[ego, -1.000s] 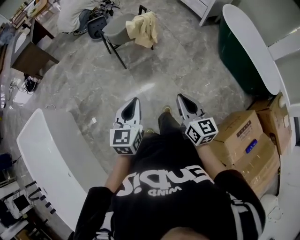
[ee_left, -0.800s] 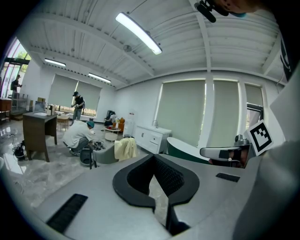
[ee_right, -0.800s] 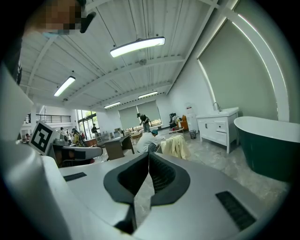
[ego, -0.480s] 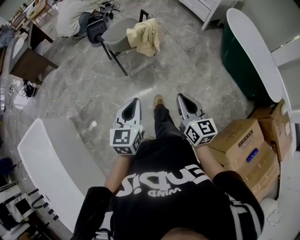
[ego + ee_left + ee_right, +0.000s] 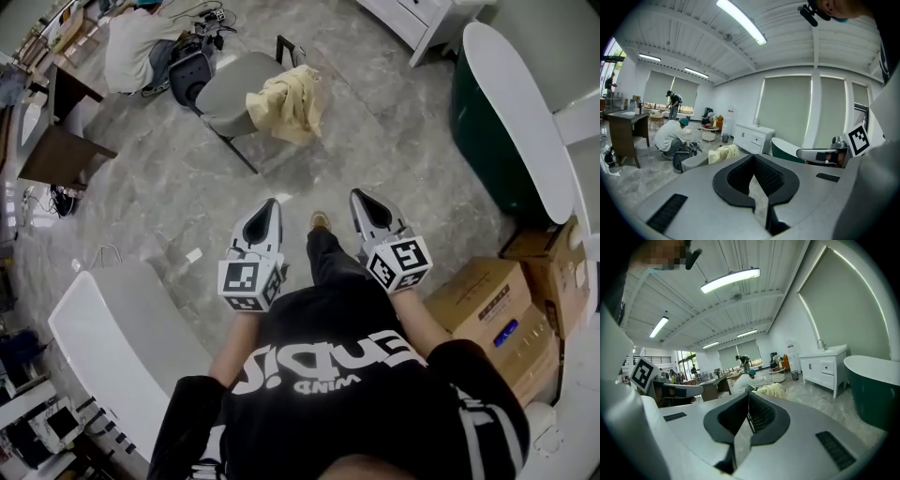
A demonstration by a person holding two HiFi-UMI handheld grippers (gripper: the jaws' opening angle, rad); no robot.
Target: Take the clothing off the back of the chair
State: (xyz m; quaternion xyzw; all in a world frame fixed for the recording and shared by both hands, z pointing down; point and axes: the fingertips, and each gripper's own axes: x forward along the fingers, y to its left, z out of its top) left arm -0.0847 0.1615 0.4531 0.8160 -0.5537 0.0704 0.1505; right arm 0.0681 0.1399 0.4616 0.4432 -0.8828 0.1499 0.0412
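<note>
A pale yellow garment [image 5: 286, 98] hangs over the back of a grey chair [image 5: 225, 84] on the marble floor, well ahead of me. Both grippers are held side by side in front of the person's chest, pointing toward the chair and far short of it. The left gripper [image 5: 271, 202] is shut with nothing in it, and so is the right gripper [image 5: 357, 195]. In the left gripper view the garment [image 5: 723, 153] shows just beyond the left gripper [image 5: 753, 157]. In the right gripper view the garment [image 5: 772, 390] lies past the right gripper [image 5: 748, 394].
A person [image 5: 131, 47] crouches on the floor behind the chair beside a dark bag. A white bathtub [image 5: 122, 337] stands at my left, a green one [image 5: 511, 94] at the right. Cardboard boxes [image 5: 497, 300] sit near right; a brown desk [image 5: 56, 122] far left.
The person has walked forward, so the chair and garment sit lower and nearer in the head view. Both grippers kept their pose and stayed shut.
</note>
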